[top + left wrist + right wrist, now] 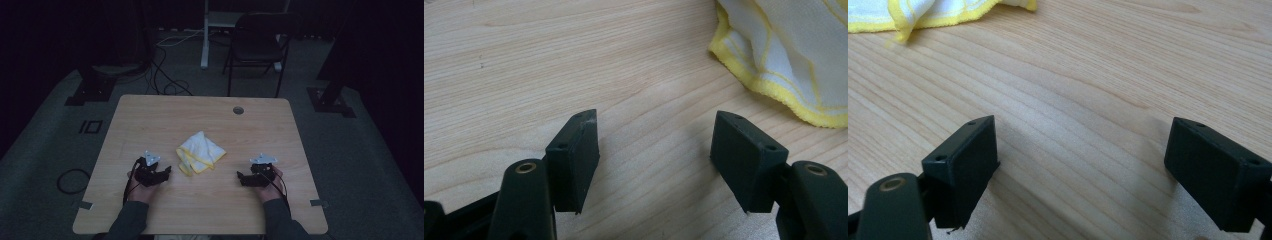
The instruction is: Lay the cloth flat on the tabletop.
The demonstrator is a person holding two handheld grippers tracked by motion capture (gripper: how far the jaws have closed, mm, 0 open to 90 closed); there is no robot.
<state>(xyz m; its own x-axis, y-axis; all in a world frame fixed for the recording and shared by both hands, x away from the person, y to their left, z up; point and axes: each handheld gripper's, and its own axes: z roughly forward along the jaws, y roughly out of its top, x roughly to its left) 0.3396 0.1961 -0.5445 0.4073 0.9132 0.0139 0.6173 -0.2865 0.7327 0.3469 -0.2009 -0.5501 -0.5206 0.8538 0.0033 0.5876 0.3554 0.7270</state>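
While the crumpled cloth (201, 152) lies mid-table between the left gripper (166, 171) and right gripper (241, 177), both wide and empty, a shallow pinch could snag only its yellow hem.

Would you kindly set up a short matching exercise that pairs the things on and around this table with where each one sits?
Things:
1. white cloth with yellow edging
2. left hand-held gripper
3. right hand-held gripper
4. round hole in the table top

Places:
A. near the far edge of the wooden table, right of centre
B. crumpled at the middle of the table
C. open on the table, to the right of the cloth in the high view
D. open on the table, to the left of the cloth in the high view

Pairs: 1-B, 2-D, 3-C, 4-A
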